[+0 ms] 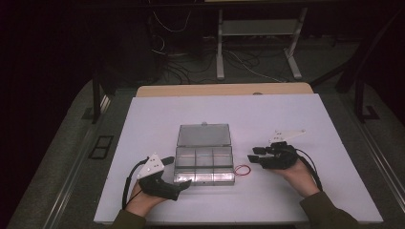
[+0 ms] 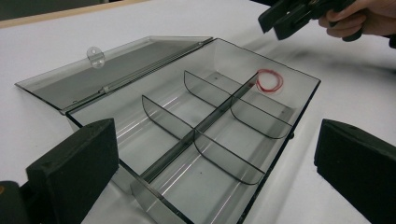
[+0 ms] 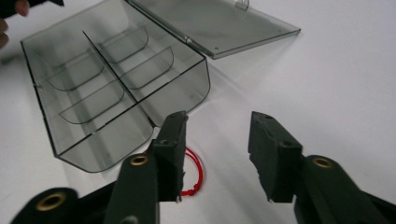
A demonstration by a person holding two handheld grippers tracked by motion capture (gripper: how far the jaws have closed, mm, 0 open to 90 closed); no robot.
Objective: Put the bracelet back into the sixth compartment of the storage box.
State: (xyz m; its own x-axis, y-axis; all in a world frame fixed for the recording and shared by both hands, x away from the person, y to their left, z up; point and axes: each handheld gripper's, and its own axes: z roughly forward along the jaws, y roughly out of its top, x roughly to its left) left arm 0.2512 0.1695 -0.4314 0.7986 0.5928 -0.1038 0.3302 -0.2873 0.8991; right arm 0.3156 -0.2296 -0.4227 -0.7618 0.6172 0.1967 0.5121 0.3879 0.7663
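The thin red string loop (image 3: pixel 195 173) lies limp and light on the white desk (image 1: pixel 296 124), just right of the clear compartment box (image 1: pixel 204 164). The right gripper (image 3: pixel 215 154) stands partly open over it, holding nothing; pinch the strand flat. The left gripper (image 2: pixel 210 172) gapes wide, empty.

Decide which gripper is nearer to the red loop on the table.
Right. The right gripper is beside the red loop, which lies on the table next to the box, partly behind one finger. The left gripper is at the box's opposite end.

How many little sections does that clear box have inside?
6, in two rows of three inside the clear box: three along the side by the open lid, three along the near side. All look empty.
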